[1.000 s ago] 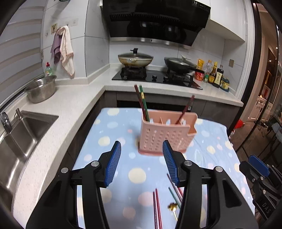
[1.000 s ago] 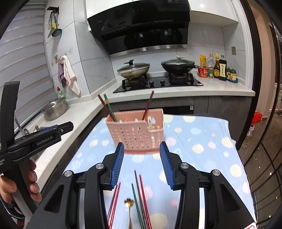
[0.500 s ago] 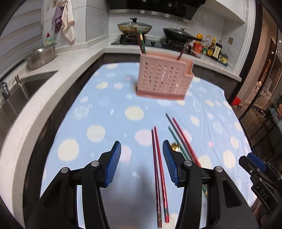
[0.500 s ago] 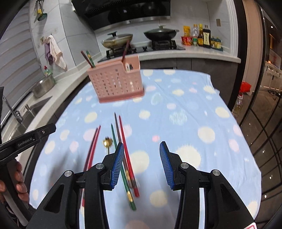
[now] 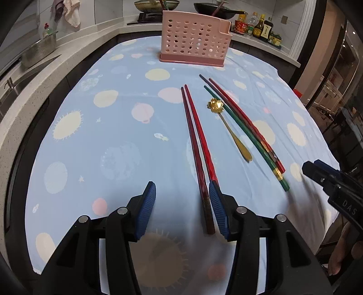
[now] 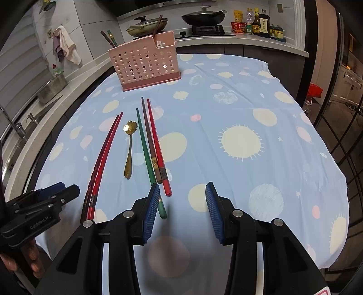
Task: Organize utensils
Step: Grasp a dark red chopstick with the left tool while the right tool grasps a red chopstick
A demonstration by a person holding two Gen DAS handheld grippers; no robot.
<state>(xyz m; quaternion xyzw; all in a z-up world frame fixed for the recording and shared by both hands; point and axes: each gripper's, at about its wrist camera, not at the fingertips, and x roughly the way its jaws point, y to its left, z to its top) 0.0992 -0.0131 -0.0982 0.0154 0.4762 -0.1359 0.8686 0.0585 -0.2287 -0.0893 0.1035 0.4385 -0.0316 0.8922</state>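
Observation:
Two dark red chopsticks point(image 5: 197, 145) lie side by side on the dotted blue cloth point(image 5: 118, 145). Their near ends reach my left gripper point(image 5: 182, 204), one end lying between the open jaws beside the right pad point(image 5: 217, 204). A gold spoon point(image 5: 226, 127), a green chopstick point(image 6: 145, 154), a brown one point(image 6: 149, 140) and a red one point(image 6: 158, 147) lie further right. My right gripper point(image 6: 182, 208) hangs open low over the cloth, its left pad point(image 6: 152, 208) over the green chopstick's end. The pink holder point(image 6: 147, 63) stands at the far side with chopsticks in it.
A counter with a sink point(image 5: 13, 86) and a steel bowl point(image 5: 40, 50) runs along the left. The stove with two pans point(image 6: 204, 15) and several bottles point(image 6: 256, 22) lines the back. The cloth's right half point(image 6: 261, 140) is bare. A hand point(image 6: 31, 261) holds the left gripper.
Both grippers have come down and tilted toward the table. The holder has slid to the top of both views, and the loose chopsticks now lie at the fingertips.

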